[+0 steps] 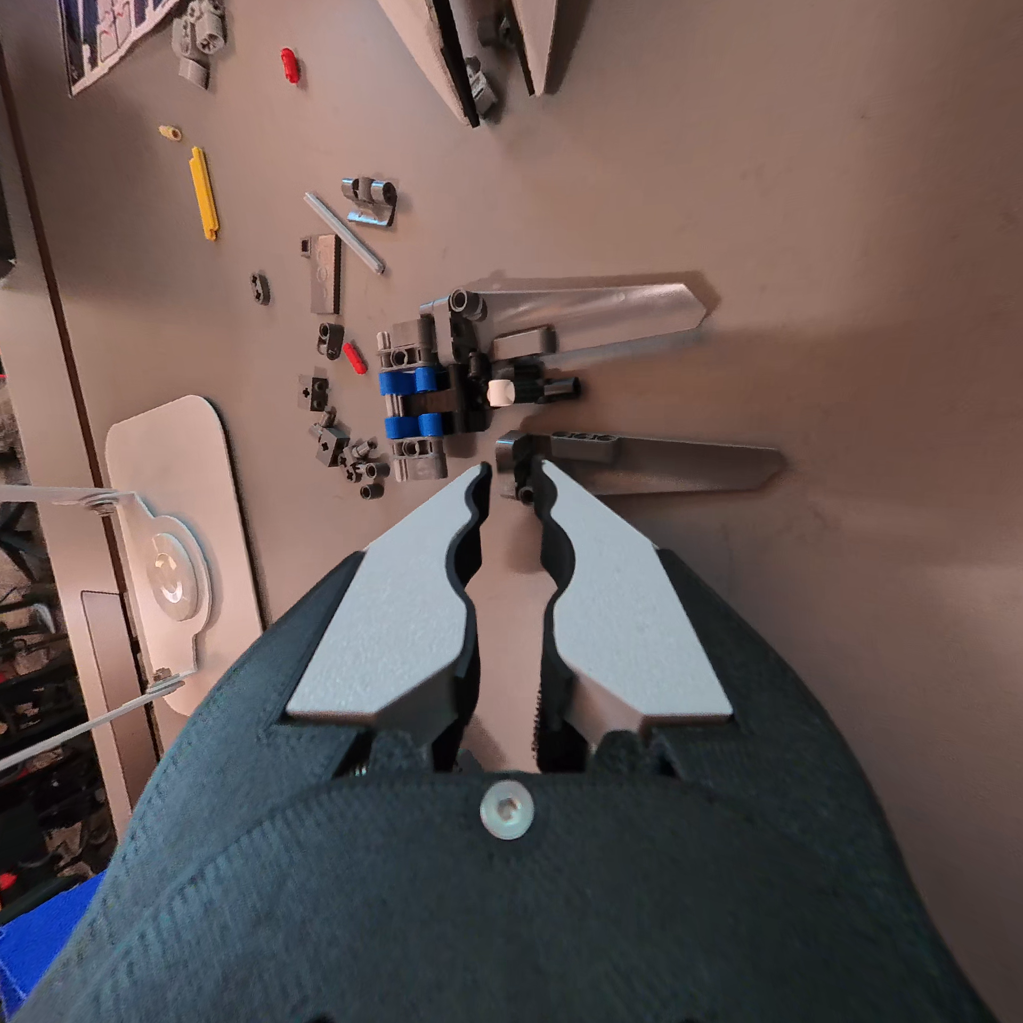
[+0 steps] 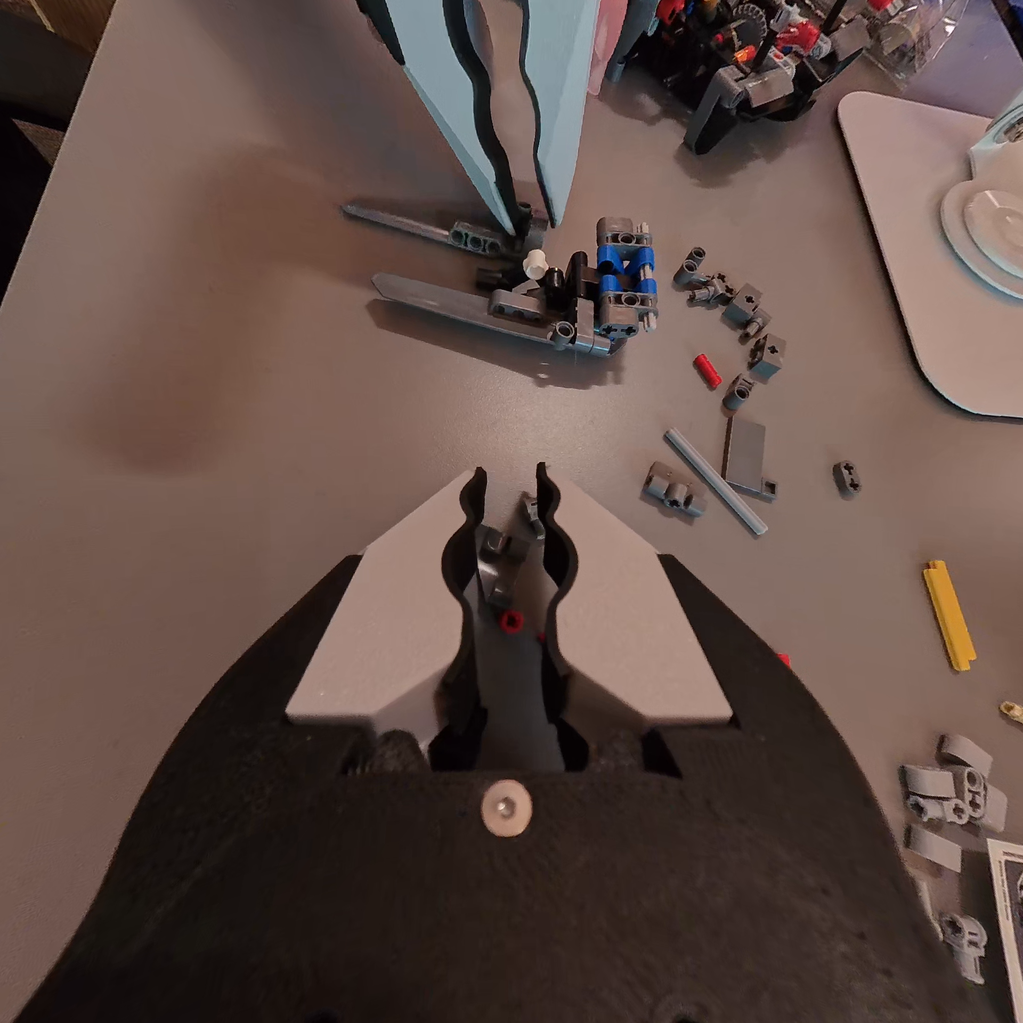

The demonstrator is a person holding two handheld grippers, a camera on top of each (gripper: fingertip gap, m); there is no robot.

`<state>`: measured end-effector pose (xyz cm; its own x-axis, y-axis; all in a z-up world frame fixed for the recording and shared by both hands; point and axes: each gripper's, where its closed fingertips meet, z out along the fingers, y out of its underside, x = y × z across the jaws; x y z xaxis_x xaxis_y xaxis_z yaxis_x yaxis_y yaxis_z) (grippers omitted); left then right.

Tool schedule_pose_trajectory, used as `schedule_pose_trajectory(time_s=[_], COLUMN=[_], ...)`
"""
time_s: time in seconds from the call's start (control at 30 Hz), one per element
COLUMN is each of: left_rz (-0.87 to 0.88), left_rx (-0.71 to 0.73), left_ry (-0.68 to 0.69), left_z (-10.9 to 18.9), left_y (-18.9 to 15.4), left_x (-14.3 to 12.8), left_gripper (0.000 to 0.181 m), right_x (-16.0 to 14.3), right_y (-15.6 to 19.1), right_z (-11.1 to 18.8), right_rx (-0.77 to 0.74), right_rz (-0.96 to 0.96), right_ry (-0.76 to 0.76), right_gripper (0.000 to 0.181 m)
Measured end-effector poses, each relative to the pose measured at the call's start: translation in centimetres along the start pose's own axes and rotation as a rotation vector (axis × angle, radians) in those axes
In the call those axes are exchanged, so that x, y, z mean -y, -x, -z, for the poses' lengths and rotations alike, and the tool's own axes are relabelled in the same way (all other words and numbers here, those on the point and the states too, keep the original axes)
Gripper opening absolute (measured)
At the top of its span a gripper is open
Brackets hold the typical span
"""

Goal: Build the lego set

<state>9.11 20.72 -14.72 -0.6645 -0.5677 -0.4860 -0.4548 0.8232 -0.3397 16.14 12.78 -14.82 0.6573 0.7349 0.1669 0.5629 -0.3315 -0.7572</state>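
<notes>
I'm holding the left gripper right down at the counter, its fingers parted a little around the hinge end of a loose grey blade piece. From the right wrist view its tips seem to be touching that end, but I can't tell if they're really clamping it. The main lego assembly, the chunk with blue connectors and its own long blade, is lying just beside the left fingertips, not between them.

The right gripper is hovering well short of that assembly, and its fingers are clenched on a dark grey panel piece with a red pin, which is sitting back between them. Loose bits are lying off to one side: a yellow axle, a grey rod, and small connectors.
</notes>
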Motion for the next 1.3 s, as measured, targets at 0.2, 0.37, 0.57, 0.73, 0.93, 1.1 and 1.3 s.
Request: schedule_pose_trajectory(time_s=[0.2,0.37,0.57,0.73,0.93,1.1,1.3], left_rz=[0.007,-0.007,-0.009,-0.011,-0.017,-0.016,-0.016], left_rx=[-0.015,-0.015,-0.012,-0.006,0.004,0.013,0.026], left_ry=[-0.015,-0.007,-0.002,0.005,0.014,0.021,0.032], left_z=[0.5,-0.2,-0.3,-0.3,-0.4,-0.5,-0.6], left_y=[-0.2,-0.4,-0.4,-0.2,-0.1,0.0,0.3], left_x=[0.1,0.2,0.1,0.0,-0.2,-0.2,-0.4], left_gripper=[0.018,0.017,0.016,0.014,0.011,0.009,0.009], right_x=[0.0,0.0,-0.1,0.1,0.0,0.0,0.0], right_y=[0.0,0.0,0.0,-0.1,-0.1,-0.1,-0.2], right_z=[0.0,0.0,-0.1,0.0,0.0,0.1,0.1], right_rx=[0.000,0.000,0.000,-0.006,-0.008,-0.009,-0.011], right_rz=[0.003,0.003,0.005,0.004,0.007,0.008,0.009], right_ry=[0.000,0.000,0.002,-0.004,-0.001,-0.001,0.000], right_gripper=[0.016,0.015,0.015,0.015,0.014,0.014,0.014])
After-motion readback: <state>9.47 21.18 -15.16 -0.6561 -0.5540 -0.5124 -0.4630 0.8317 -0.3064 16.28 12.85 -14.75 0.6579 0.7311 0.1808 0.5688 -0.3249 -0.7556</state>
